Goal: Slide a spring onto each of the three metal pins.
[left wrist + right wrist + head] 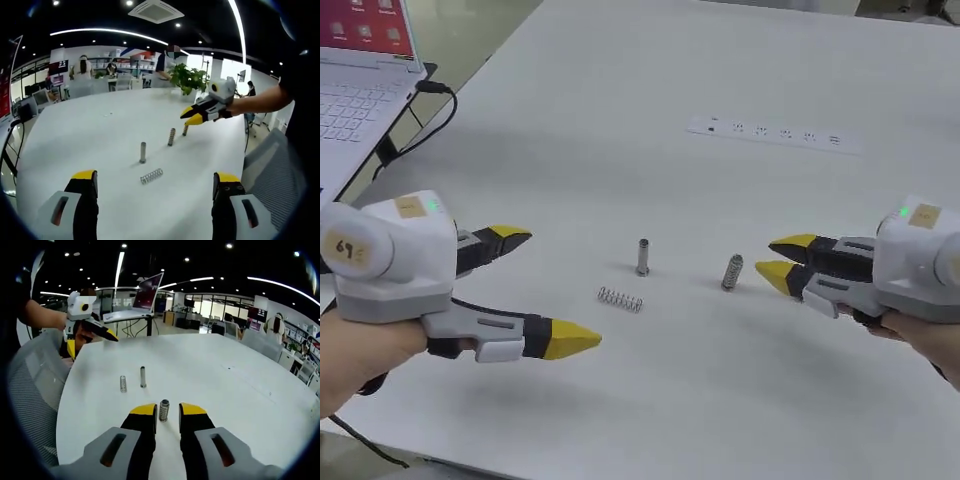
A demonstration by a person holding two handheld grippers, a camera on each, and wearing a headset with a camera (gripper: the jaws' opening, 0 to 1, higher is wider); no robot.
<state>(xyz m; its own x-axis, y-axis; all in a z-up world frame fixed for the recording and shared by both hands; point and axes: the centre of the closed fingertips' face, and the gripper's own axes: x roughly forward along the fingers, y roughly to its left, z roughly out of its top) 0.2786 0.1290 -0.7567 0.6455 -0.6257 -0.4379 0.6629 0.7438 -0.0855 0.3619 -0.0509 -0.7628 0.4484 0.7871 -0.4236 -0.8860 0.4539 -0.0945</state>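
The loose spring (620, 298) was seen lying flat before the upright bare pin (642, 256), nearest the left tool (560, 287) (gaping wide, empty).

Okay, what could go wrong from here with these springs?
The loose spring lies flat beside the bare pin; a pinch from the wide-open left gripper may flick it away or knock that upright pin over. The right gripper hovers near the sprung pin and might bump it.
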